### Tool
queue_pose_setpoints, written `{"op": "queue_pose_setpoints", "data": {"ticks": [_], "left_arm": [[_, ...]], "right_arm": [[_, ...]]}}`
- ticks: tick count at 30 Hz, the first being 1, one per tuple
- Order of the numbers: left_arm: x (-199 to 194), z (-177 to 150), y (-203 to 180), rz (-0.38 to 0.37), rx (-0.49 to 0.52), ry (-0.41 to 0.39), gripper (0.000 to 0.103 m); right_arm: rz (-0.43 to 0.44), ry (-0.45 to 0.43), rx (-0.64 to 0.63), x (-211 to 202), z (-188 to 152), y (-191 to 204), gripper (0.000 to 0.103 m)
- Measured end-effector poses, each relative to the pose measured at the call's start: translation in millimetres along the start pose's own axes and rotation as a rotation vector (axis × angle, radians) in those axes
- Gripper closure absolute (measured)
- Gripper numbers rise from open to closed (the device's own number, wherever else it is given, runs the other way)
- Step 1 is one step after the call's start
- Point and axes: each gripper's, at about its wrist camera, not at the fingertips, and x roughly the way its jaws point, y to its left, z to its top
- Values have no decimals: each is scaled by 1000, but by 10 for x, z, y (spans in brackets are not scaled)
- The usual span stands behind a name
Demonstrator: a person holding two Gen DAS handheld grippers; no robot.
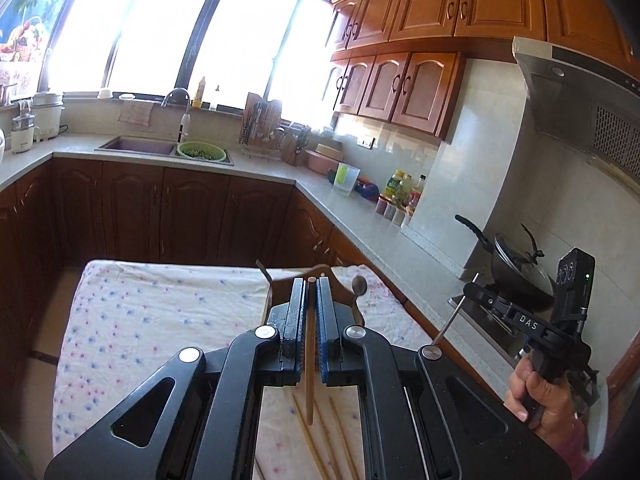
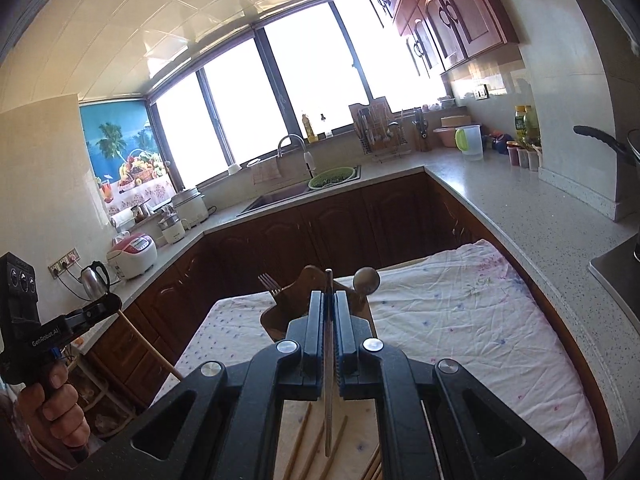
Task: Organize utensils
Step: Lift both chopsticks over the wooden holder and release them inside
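Observation:
My left gripper [image 1: 311,286] is shut on a wooden chopstick [image 1: 310,364], held upright above the table. My right gripper [image 2: 328,298] is shut on a metal chopstick [image 2: 328,380], also upright; it shows at the right of the left wrist view [image 1: 452,318]. A brown wooden utensil holder [image 2: 308,280] stands on the table just beyond both grippers, with a fork [image 2: 269,283] and a spoon [image 2: 366,279] in it. Several wooden chopsticks [image 1: 320,440] lie loose on the cloth below the grippers.
The table wears a white floral cloth [image 1: 160,320]. A grey countertop [image 1: 400,256] runs along the right, with a wok [image 1: 516,268] on the stove. The sink [image 1: 136,146] and a dish rack [image 1: 264,128] stand under the window.

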Motion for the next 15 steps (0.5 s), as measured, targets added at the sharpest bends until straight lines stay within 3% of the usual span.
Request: {"op": "queue_pose_setpoints", "data": {"ticks": [10, 15], "left_arm": [[521, 829, 24, 49, 19, -115, 99], [976, 837, 162, 100, -9, -106, 99]], "right_arm": [[-13, -111, 19, 481, 747, 19, 99], [-19, -116, 44, 824, 733, -66, 99]]}}
